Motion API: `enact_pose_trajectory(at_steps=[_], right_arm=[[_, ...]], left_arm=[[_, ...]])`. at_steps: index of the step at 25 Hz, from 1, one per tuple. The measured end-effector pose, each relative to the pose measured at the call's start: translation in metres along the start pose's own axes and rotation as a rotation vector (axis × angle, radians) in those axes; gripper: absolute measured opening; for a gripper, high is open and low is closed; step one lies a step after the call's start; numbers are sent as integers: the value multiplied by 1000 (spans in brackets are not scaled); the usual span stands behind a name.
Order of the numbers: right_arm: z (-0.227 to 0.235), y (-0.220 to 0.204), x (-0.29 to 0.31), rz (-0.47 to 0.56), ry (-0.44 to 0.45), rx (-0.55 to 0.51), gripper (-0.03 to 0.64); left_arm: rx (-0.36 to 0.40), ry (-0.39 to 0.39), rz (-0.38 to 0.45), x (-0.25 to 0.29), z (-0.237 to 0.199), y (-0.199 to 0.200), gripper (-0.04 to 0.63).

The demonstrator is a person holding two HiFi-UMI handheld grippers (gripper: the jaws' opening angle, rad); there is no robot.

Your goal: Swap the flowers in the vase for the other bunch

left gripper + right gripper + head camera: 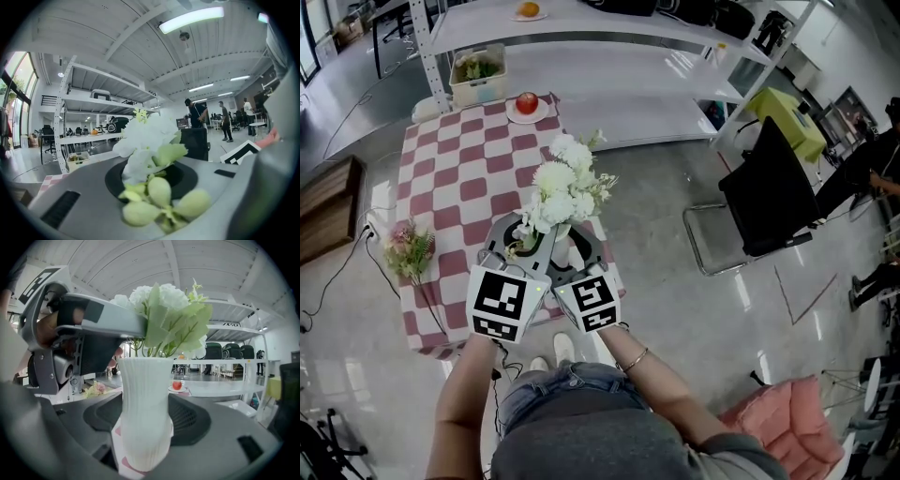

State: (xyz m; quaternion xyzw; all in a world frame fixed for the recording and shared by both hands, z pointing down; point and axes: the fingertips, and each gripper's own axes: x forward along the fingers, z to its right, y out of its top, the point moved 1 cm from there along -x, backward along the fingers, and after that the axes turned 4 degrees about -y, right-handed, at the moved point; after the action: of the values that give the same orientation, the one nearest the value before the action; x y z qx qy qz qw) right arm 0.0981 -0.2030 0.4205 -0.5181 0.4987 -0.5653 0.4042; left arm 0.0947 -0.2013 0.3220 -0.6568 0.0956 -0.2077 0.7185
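Note:
A bunch of white flowers (562,192) stands in a ribbed white vase (145,413) near the front edge of the checkered table (469,169). My left gripper (525,234) is shut on the stems just above the vase's rim; in its own view the white flowers (150,140) and pale buds fill the space between the jaws. My right gripper (146,425) is closed around the vase's lower body, its jaws against both sides. The other bunch, pink flowers (411,251), lies on the table's left edge.
At the table's far end are a red apple on a plate (526,102) and a white box of greens (477,73). White shelving (609,37) stands behind. A black chair (769,192) is on the floor to the right.

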Motion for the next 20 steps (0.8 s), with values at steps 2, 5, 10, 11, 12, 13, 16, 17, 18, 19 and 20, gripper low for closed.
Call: enact_pose_trajectory(at_steps=[2, 5, 10, 11, 12, 13, 16, 17, 18, 19, 20], right_arm=[[0, 1, 0, 4, 0, -5, 311], [0, -2, 0, 0, -3, -8, 311], [0, -3, -1, -4, 5, -4, 311], [1, -4, -1, -5, 4, -4, 311], [1, -4, -2, -5, 3, -3, 311], [2, -4, -2, -4, 3, -2, 311], [2, -4, -1, 0, 5, 1, 311], [3, -4, -1, 1, 6, 1, 311], [3, -4, -1, 2, 6, 1, 311], [3, -4, 0, 2, 7, 1, 311], [2, -4, 0, 2, 7, 1, 311]], left_arm=[[-11, 3, 16, -1, -2, 5, 54], [-16, 11, 39, -5, -5, 15, 51], [-29, 21, 86, -14, -13, 41, 48], [-36, 20, 97, -15, -15, 46, 48], [-42, 20, 106, -17, -17, 51, 46], [-48, 21, 115, -18, -19, 56, 46], [-63, 31, 142, -23, -27, 69, 46], [-67, 34, 151, -25, -29, 73, 46], [-71, 36, 159, -26, -32, 77, 46], [-73, 38, 166, -27, -35, 81, 46], [-73, 41, 173, -27, -38, 86, 46]])
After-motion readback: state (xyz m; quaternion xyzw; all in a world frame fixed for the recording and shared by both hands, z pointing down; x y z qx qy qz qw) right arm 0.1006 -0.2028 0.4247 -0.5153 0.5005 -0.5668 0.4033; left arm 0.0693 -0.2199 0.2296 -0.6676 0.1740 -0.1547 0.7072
